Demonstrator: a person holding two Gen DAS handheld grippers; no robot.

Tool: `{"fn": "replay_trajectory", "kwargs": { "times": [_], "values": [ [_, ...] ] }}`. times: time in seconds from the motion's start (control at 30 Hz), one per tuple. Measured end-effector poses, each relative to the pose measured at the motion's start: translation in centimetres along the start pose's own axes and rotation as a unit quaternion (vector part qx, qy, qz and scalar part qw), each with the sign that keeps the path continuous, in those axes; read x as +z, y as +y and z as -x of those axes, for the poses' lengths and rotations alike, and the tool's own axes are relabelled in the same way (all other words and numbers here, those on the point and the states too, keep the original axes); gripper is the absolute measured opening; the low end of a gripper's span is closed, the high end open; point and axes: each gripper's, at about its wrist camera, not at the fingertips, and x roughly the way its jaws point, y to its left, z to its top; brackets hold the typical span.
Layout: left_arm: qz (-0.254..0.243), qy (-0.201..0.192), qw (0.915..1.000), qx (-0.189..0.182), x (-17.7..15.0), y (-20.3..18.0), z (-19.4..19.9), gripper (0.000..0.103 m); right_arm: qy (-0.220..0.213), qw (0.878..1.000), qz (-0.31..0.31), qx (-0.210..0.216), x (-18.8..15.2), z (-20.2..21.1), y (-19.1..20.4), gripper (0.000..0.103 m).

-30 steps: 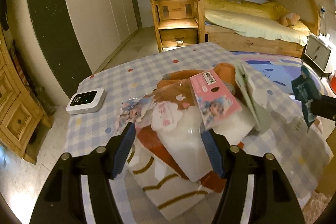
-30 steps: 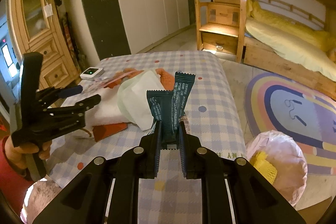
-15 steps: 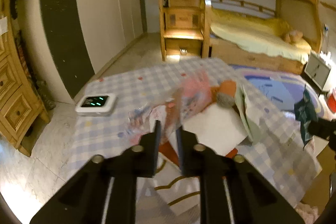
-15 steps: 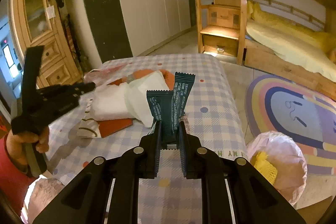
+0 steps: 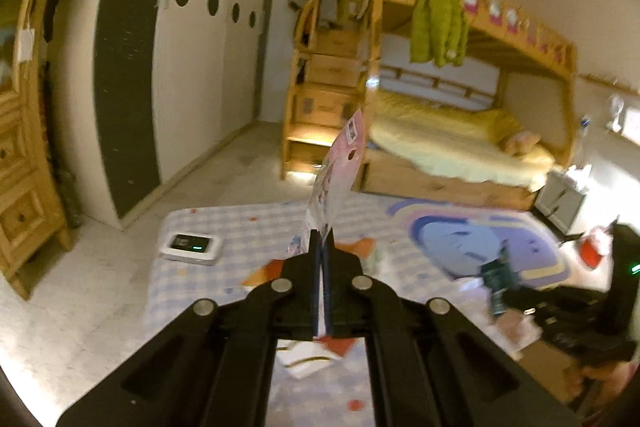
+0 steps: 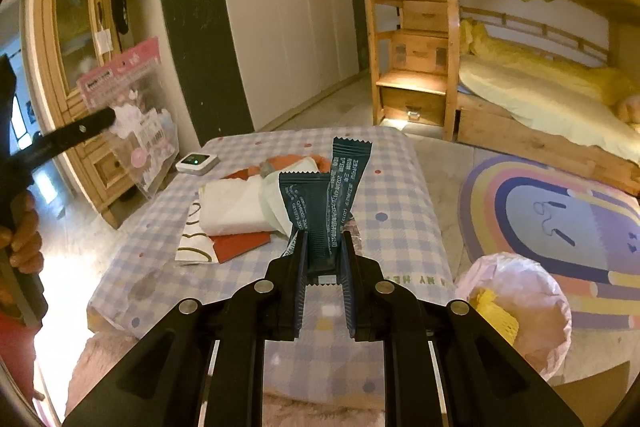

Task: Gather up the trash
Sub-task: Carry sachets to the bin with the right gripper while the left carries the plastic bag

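Note:
My left gripper (image 5: 321, 239) is shut on a pink-and-clear plastic package (image 5: 338, 171), held edge-on high above the table; the right wrist view shows the same package (image 6: 132, 115) hanging from that gripper (image 6: 110, 115) at the far left. My right gripper (image 6: 322, 243) is shut on two dark green sachets (image 6: 320, 203) that stand upright over the checked tablecloth (image 6: 392, 195). On the cloth remain a white paper wrapper (image 6: 236, 205), a pale green wrapper (image 6: 272, 199), a red flat piece (image 6: 240, 243) and an orange wrapper (image 6: 280, 161).
A pink-lined trash bin (image 6: 516, 311) with yellow netting inside sits on the floor right of the table. A small white device (image 6: 197, 162) with a green light lies at the table's far left corner. A wooden cabinet (image 6: 76, 75), white wardrobes and a bunk bed (image 6: 540, 75) surround the room.
My left gripper closed on the pink package and lifted it up off the pile. My right gripper shifted slightly with the sachets still in it.

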Motion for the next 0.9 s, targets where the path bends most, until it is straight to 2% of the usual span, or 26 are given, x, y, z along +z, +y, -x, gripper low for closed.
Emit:
{"fn": "replay_trajectory", "kwargs": {
  "times": [0.1,0.27,0.5,0.63,0.9],
  "values": [
    [0.003,0.004,0.9995,-0.032,-0.4,-1.9,0.1,0.0,-0.002,1.0,-0.007,-0.007,-0.5,0.9,-0.7,0.016],
    [-0.019,0.023,0.9964,-0.079,-2.2,-6.8,-1.4,0.0,0.005,0.999,-0.022,-0.029,-1.8,2.1,-2.6,0.016],
    [-0.053,0.051,0.9856,-0.152,-4.5,-14.3,-5.2,0.0,0.012,0.995,-0.055,-0.077,-3.6,3.5,-6.6,0.016],
    [-0.067,0.069,0.9773,-0.189,-5.2,-18.2,-7.8,0.0,0.018,0.99,-0.082,-0.116,-4.8,4.3,-10.3,0.017],
    [-0.086,0.107,0.9636,-0.229,-6.2,-24.6,-13.2,0.0,0.035,0.977,-0.125,-0.17,-6.7,3.9,-15.9,0.018]
  ]
}}
